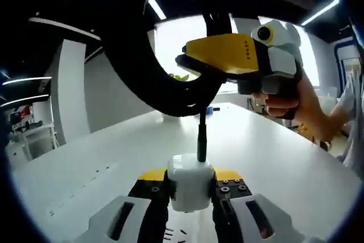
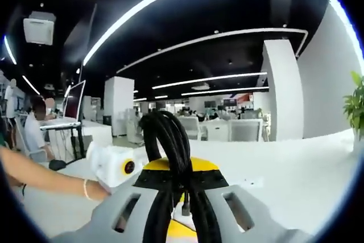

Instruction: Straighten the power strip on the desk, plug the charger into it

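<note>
My left gripper (image 1: 190, 179) is shut on a white charger block (image 1: 189, 189), held just above the white desk (image 1: 273, 152). A black cable (image 1: 201, 135) rises from the block into a thick coiled bundle (image 1: 142, 66). The right gripper (image 1: 193, 64), yellow and white and held by a hand (image 1: 290, 103), clamps that bundle from the right. In the right gripper view my right gripper (image 2: 177, 179) is shut on the black cable bundle (image 2: 168, 135), and the left gripper (image 2: 116, 166) sits low at the left. Under the charger a white face with dark slots (image 1: 173, 233) shows, perhaps the power strip.
The white desk (image 2: 296, 169) stretches wide on all sides. A person's forearm (image 2: 40, 177) crosses the lower left. A green plant (image 2: 355, 106) stands at the right edge. Farther off are office desks, a white pillar (image 2: 281, 89) and a seated person by a laptop (image 2: 71, 109).
</note>
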`<state>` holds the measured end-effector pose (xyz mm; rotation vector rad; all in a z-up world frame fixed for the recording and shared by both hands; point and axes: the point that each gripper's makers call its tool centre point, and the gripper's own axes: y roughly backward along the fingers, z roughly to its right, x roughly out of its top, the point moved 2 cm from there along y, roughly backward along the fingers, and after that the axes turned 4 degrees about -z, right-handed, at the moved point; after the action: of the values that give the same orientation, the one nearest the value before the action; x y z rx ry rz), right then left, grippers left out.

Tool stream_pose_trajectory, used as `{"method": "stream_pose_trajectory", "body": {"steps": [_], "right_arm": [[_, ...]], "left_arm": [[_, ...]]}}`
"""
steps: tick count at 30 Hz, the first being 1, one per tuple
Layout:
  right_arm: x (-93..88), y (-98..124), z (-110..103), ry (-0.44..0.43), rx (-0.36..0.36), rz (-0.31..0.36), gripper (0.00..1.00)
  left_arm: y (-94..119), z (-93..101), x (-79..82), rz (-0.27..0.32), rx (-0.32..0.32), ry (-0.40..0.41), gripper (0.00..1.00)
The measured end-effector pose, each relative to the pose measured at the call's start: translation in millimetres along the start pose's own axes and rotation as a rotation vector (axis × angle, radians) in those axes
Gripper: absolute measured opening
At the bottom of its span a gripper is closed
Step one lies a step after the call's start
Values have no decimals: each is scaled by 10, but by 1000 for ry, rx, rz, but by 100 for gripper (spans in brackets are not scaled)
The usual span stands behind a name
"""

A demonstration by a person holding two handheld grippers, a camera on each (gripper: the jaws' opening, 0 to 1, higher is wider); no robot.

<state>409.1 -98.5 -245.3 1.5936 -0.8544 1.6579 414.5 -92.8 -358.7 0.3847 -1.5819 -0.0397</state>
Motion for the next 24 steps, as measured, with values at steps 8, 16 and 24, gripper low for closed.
{"method": "stream_pose_trajectory", "body": {"steps": [8, 16, 24], "right_arm": [[-6, -52, 63, 23, 3, -13, 8], [-7, -87, 122, 8, 14, -28, 8], [-1, -151, 122, 15, 32, -44, 9]], "left_arm": [[-87, -28, -5, -8, -45, -20, 27], [-113, -215, 8, -1, -74, -14, 27], [-101, -274, 14, 4, -90, 2, 26]]}}
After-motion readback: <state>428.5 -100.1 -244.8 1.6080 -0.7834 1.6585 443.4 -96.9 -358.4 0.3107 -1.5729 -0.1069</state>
